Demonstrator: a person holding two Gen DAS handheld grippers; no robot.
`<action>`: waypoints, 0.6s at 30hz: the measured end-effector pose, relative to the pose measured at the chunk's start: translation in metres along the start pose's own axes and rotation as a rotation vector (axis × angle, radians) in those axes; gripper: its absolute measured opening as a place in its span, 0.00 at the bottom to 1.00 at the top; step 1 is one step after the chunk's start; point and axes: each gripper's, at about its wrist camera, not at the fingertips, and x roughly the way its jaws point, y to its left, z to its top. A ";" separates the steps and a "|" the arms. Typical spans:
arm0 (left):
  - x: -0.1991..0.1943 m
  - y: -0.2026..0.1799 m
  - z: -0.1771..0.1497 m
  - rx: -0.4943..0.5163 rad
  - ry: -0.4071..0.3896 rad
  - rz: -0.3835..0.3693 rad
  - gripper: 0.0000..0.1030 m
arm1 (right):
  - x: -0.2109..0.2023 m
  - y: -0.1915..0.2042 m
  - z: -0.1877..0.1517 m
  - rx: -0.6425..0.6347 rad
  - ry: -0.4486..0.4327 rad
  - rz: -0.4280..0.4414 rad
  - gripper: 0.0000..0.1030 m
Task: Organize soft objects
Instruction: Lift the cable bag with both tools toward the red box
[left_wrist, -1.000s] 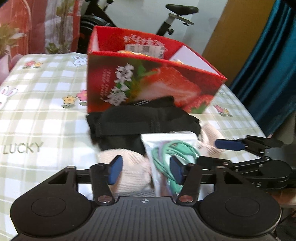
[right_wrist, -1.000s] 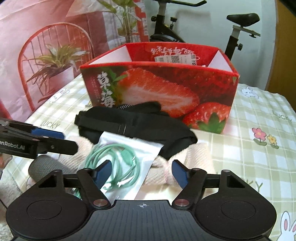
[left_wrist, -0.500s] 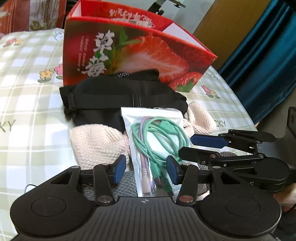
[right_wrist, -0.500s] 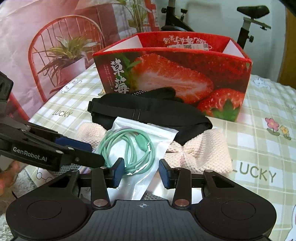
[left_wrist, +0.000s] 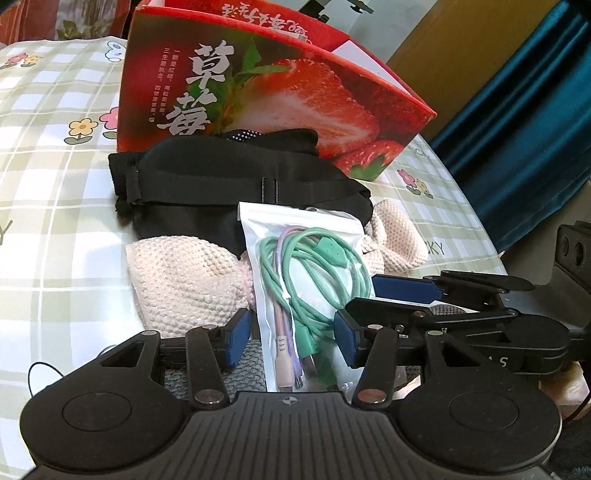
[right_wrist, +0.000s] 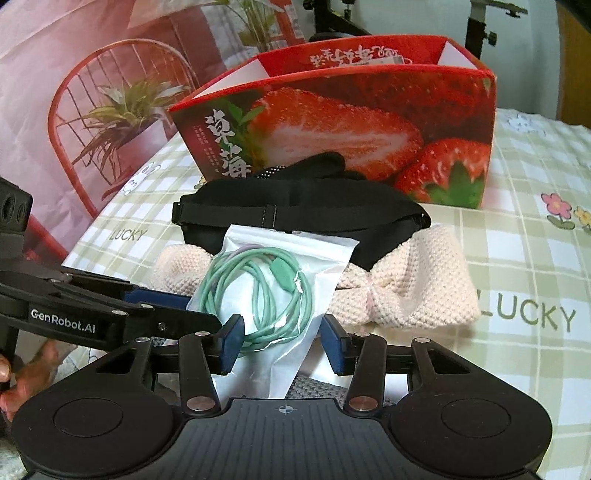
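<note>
1. The left gripper (left_wrist: 291, 338) stood with its jaws apart – the clear cable pouch (left_wrist: 308, 291) lay between them at lower centre, untouched.
2. The right gripper (right_wrist: 282, 345) was likewise spread around the same pouch (right_wrist: 273, 291).
3. The pouch rested on a pink knitted bow (right_wrist: 406, 280) and a black eye mask (right_wrist: 295, 218).
4. Behind – upper centre – stood the strawberry box (right_wrist: 369, 122) on the checked tablecloth (right_wrist: 535, 258).
</note>
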 end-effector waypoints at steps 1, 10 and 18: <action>0.000 -0.001 0.000 0.007 0.000 -0.004 0.50 | 0.001 0.000 0.000 0.006 0.002 0.003 0.43; -0.001 -0.005 0.003 0.029 -0.028 -0.005 0.43 | 0.003 0.004 0.007 0.022 0.001 0.021 0.33; -0.004 -0.008 0.004 0.044 -0.034 0.011 0.42 | 0.004 0.006 0.011 0.023 -0.003 0.034 0.32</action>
